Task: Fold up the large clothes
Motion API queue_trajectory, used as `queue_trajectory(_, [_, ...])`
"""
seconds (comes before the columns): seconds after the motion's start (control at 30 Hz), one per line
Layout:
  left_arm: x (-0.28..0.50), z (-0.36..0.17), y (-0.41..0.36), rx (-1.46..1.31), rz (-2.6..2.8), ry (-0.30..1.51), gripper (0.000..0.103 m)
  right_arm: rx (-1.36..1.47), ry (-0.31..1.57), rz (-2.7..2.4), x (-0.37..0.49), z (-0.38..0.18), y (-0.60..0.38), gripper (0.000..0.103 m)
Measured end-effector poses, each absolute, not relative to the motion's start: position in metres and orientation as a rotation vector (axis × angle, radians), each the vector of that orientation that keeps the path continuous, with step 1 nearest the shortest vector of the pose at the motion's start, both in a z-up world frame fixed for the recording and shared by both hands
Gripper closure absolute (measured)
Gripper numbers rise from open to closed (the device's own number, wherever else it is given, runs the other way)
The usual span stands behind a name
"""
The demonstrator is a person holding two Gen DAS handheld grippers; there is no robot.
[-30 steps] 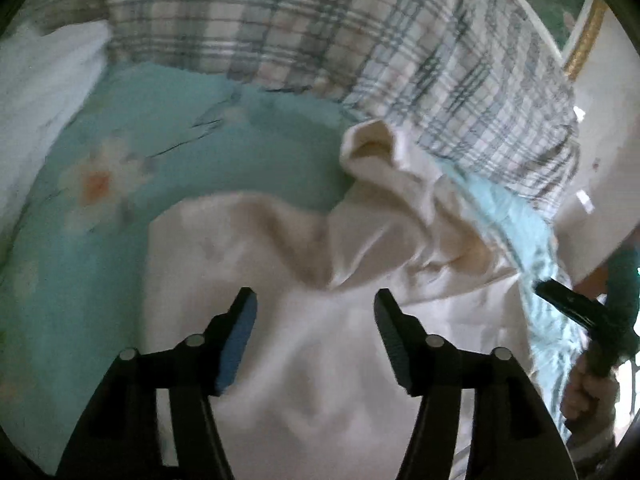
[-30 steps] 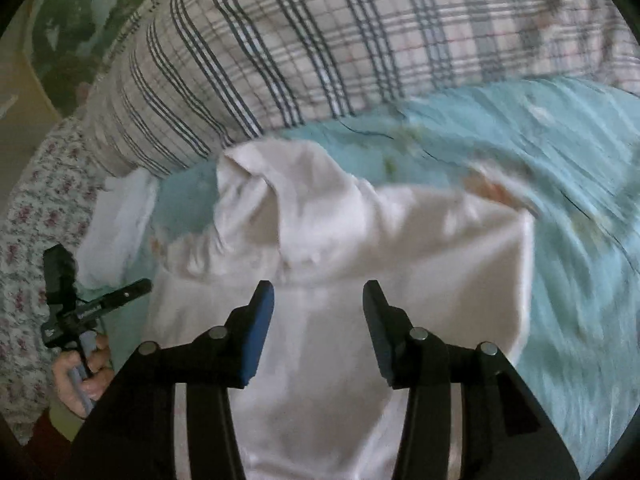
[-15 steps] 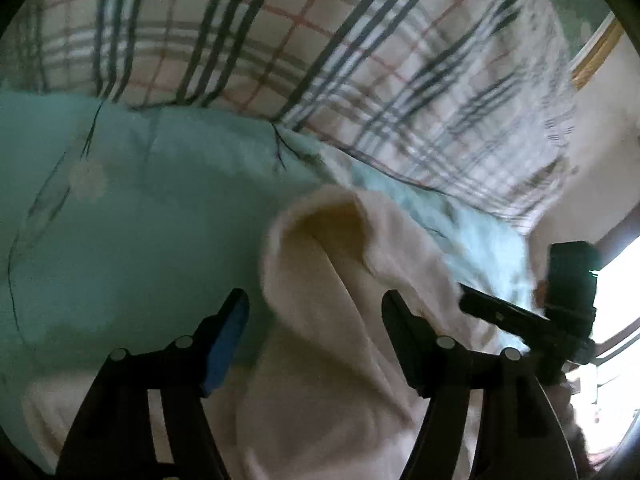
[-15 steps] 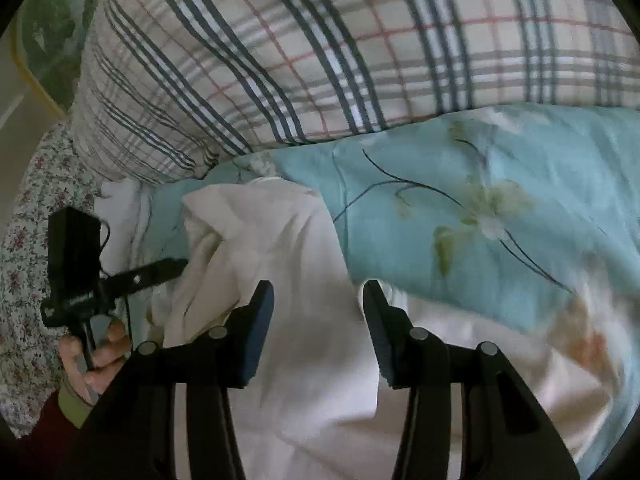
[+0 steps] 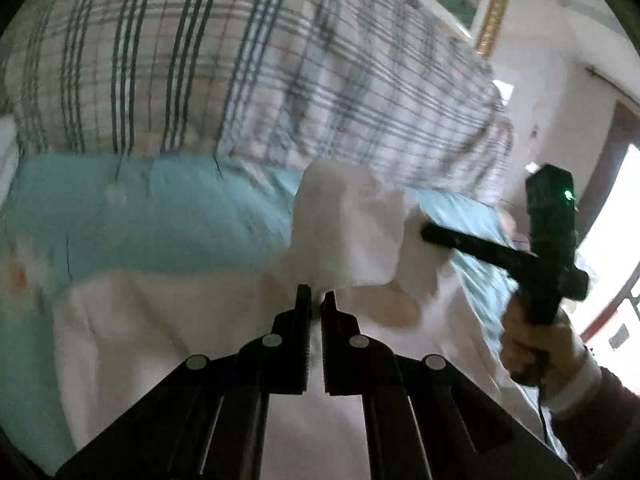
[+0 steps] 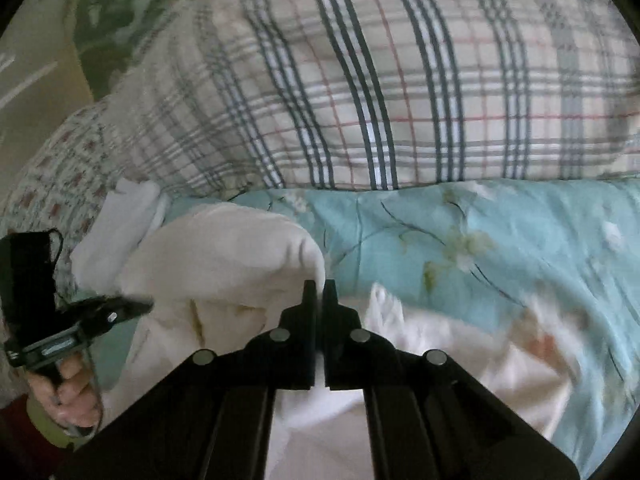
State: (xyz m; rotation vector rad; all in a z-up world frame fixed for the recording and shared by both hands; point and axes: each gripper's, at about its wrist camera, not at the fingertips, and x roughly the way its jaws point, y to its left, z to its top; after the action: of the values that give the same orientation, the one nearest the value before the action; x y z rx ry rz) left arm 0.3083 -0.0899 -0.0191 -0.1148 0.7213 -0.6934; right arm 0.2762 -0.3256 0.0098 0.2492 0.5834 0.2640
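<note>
In the left wrist view, the left gripper (image 5: 316,300) was clenched on a fold of the cream garment (image 5: 224,320), its jaws pressed together with a thin ridge of cloth pinched at the tips. The garment lay spread on the turquoise floral bedspread (image 5: 152,216), a bunched flap of it (image 5: 344,232) rising just beyond the tips. Farther off sat the plaid pillow (image 5: 280,80). To the right, a hand (image 5: 536,348) held the right gripper (image 5: 430,236), whose tips met the flap (its jaws looked closed there).

In the right wrist view, the right gripper (image 6: 319,292) was likewise clamped on the cream garment (image 6: 224,256), cloth showing between the shut jaws. At the far left the left gripper (image 6: 140,305) reached toward the garment's edge, held by a hand (image 6: 68,392). The bedspread (image 6: 480,240) stretched right, the pillow (image 6: 380,92) beyond it.
</note>
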Motion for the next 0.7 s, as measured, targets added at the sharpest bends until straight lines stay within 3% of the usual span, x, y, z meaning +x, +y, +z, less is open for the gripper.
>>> queue_trajectory(0.23, [0.243,-0.077,-0.078,-0.124,-0.755,0.923,0.087,0.263,0.751,0.248,0.202,-0.035,-0.327,0.096])
queue_trajectory(0.3, [0.237,-0.069,-0.062,-0.166,-0.759,0.928,0.070,0.319,0.781,0.254,0.188,-0.045,-0.335,0.095])
queue_trajectory(0.4, [0.247,-0.049,-0.037,-0.276,-0.768,0.903,0.051,0.452,0.797,0.272,0.173,-0.052,-0.350,0.093])
queue_trajectory(0.43, [0.254,-0.043,-0.030,-0.318,-0.774,0.908,0.047,0.514,0.798,0.281,0.170,-0.056,-0.356,0.086])
queue_trajectory(0.47, [0.263,-0.040,-0.026,-0.361,-0.780,0.922,0.040,0.578,0.794,0.291,0.167,-0.060,-0.361,0.070])
queue_trajectory(0.53, [0.279,-0.043,-0.023,-0.422,-0.786,0.971,0.035,0.675,0.780,0.296,0.166,-0.063,-0.369,0.049])
queue_trajectory(0.7, [0.296,-0.072,-0.045,-0.486,-0.793,1.136,0.033,0.709,0.776,0.298,0.177,-0.061,-0.365,0.049])
